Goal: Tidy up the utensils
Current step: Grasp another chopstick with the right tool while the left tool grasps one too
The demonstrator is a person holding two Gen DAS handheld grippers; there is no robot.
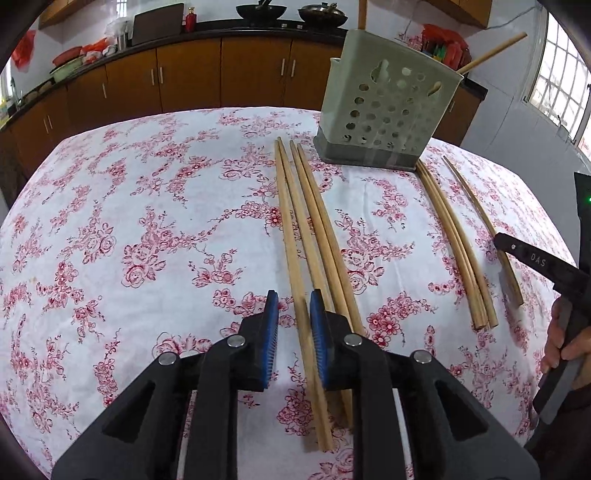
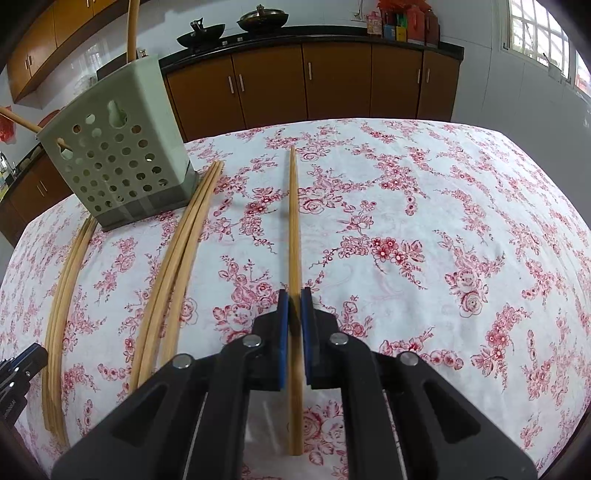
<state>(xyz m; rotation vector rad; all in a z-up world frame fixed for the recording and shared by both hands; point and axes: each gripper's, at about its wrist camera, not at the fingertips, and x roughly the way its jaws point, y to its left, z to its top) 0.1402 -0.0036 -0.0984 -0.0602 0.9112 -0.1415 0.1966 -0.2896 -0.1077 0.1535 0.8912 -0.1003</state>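
Several wooden chopsticks lie side by side on the floral tablecloth. My left gripper straddles the leftmost one; its right pad is against the stick, its left pad stands off, so it is open. Three more chopsticks lie in the middle. My right gripper is shut on a single chopstick lying flat on the cloth. A pale green perforated holder stands at the far side with chopsticks sticking out.
A person's hand holds the right gripper's handle at the right edge. Behind the table runs a dark counter with brown cabinets and two woks. The table's far edge is just beyond the holder. A window is at the right.
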